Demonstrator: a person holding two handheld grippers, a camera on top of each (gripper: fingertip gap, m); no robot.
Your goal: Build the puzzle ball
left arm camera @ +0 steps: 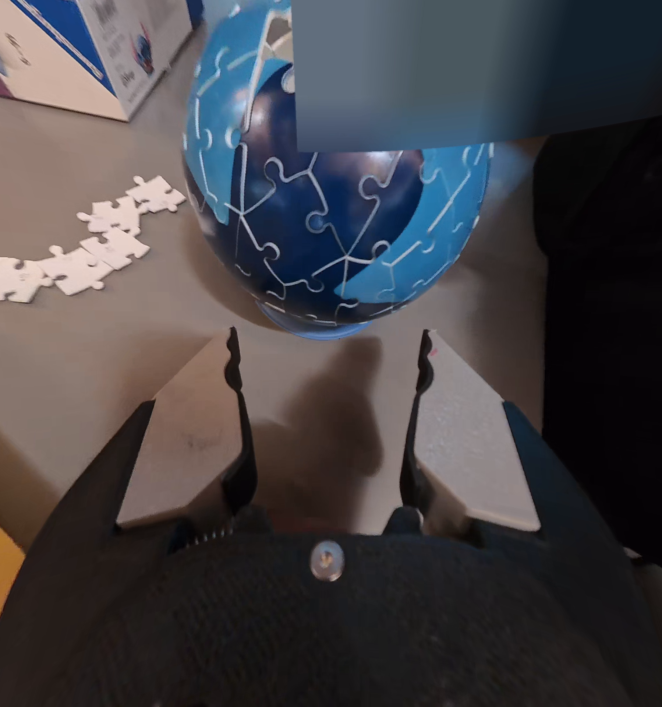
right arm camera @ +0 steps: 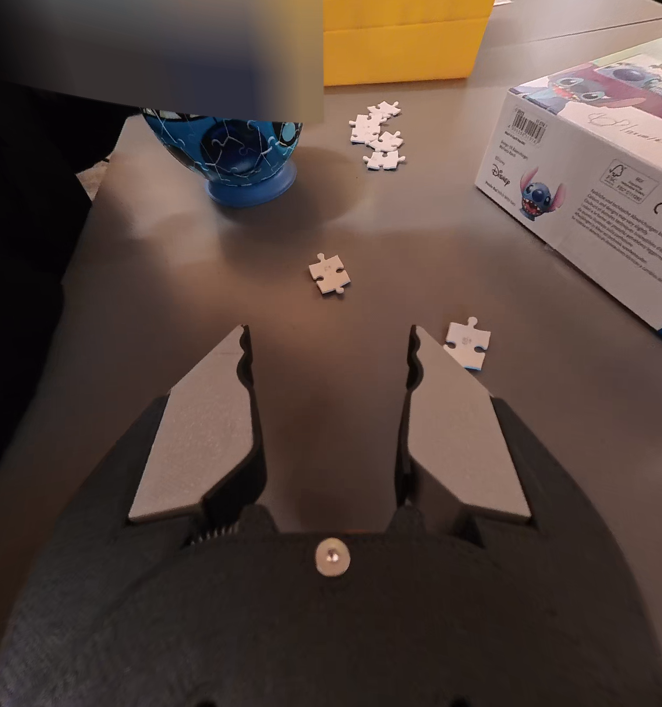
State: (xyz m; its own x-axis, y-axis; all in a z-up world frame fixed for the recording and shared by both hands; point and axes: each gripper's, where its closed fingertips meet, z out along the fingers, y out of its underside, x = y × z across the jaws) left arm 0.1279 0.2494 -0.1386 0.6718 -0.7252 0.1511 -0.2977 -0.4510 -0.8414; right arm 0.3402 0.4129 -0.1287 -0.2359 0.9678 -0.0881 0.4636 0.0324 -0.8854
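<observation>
The blue puzzle ball (left arm camera: 321, 229) stands on a round blue base (left arm camera: 314, 331) on the grey table, with a gap showing near its top. My left gripper (left arm camera: 329, 336) is open and empty, its tips just short of the base. In the right wrist view the ball (right arm camera: 226, 153) stands at the far left on its base (right arm camera: 251, 187). My right gripper (right arm camera: 329, 336) is open and empty above the table. A single white piece (right arm camera: 330, 274) lies face down ahead of it. Another piece (right arm camera: 469, 343) lies just beside the right fingertip.
A chain of joined white pieces (left arm camera: 80, 245) lies left of the ball, also in the right wrist view (right arm camera: 379, 134). The puzzle's box (right arm camera: 597, 183) stands at right, and shows in the left wrist view (left arm camera: 92, 57). A yellow bin (right arm camera: 402, 42) stands at the back. A dark-clothed person (right arm camera: 23, 191) is at left. About 30 cm separates my left fingertips from my right. Measured from the fingertips, the single white piece (right arm camera: 330, 274) is 8 cm or so from the right gripper and 20 cm from the left.
</observation>
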